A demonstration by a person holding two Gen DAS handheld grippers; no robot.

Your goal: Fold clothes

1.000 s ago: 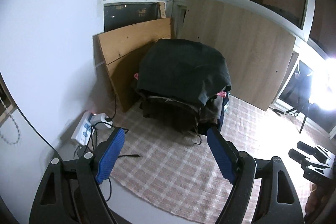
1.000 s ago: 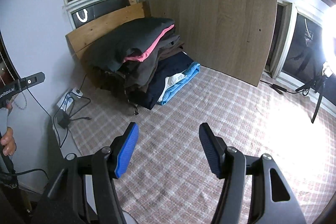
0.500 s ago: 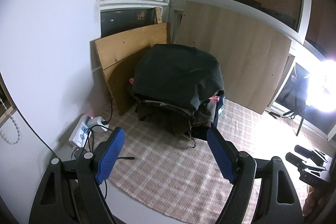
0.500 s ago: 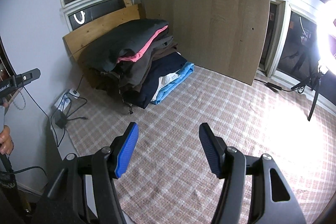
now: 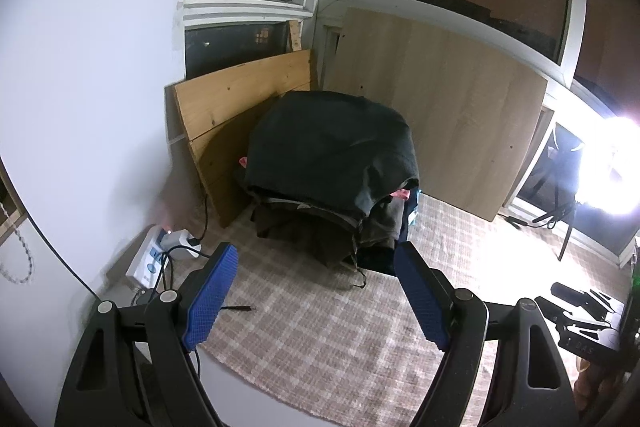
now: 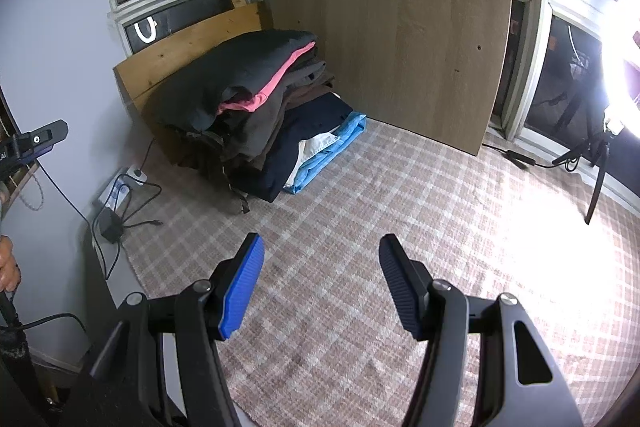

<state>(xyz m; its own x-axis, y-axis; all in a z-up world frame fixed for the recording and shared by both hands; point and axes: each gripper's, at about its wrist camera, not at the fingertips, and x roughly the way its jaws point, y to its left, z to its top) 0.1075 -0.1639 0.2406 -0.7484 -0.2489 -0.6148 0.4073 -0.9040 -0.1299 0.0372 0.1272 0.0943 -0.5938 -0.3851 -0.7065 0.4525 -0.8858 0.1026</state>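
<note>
Over checked rug (image 6: 360,187), both grippers hover, fingers (image 6: 244,287) spread (empty).

The dark top garment (image 5: 332,143) drapes over the pile of clothes (image 6: 256,107), hiding most layers beneath in the left wrist view; only a sliver of the pink garment (image 6: 276,83) peeks out there. The glare of the lamp (image 5: 616,167) washes out the far right of the checked rug (image 6: 560,247). The left gripper (image 6: 28,143) is cut off by the right wrist view's left edge, and the wooden board (image 5: 236,111) is partly hidden behind the pile.

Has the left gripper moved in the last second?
Yes. The left gripper has backed away from the clothes pile; more checkered rug shows between them.
</note>
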